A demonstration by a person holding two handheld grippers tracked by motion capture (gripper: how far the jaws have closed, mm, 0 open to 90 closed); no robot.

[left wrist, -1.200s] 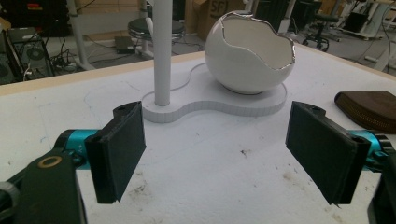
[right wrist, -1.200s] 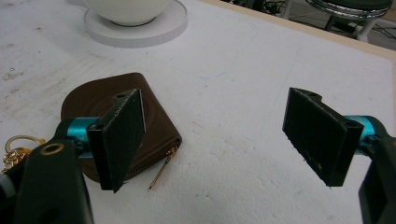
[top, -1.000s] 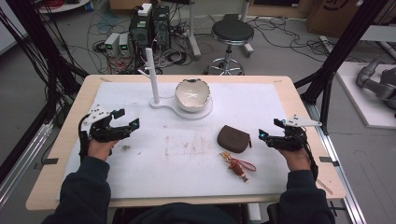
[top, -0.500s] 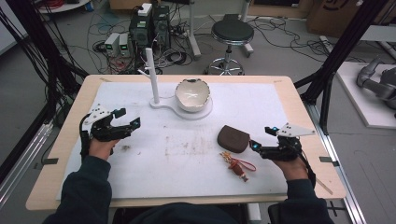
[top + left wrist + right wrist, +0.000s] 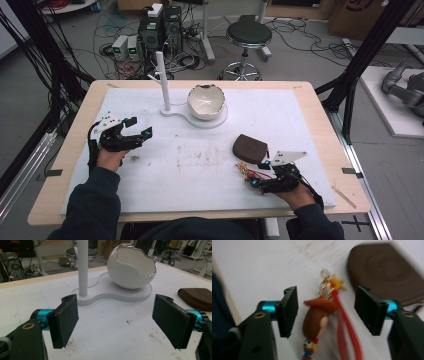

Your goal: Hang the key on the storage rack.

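A small cowboy-figure keychain (image 5: 248, 173) with a red strap and gold clasp lies on the white mat, in front of a brown zip pouch (image 5: 250, 147). My right gripper (image 5: 257, 173) is down at the keychain. In the right gripper view the figure (image 5: 315, 317) lies between the two jaws, and neither pad touches it. The jaws have just been closing and still stand apart. The pouch (image 5: 387, 272) lies beyond them. My left gripper (image 5: 140, 127) hovers open at the mat's left with nothing between its pads (image 5: 65, 322).
A white egg-shaped bowl (image 5: 205, 101) sits on a white base with an upright post (image 5: 163, 82) at the mat's far middle. The left gripper view faces that bowl (image 5: 132, 270) and post (image 5: 82, 267). Floor clutter and a stool lie beyond the table.
My right hand has moved left and toward the table's front edge, down onto the keychain, and its jaws have narrowed around the figure. The left hand has stayed put.
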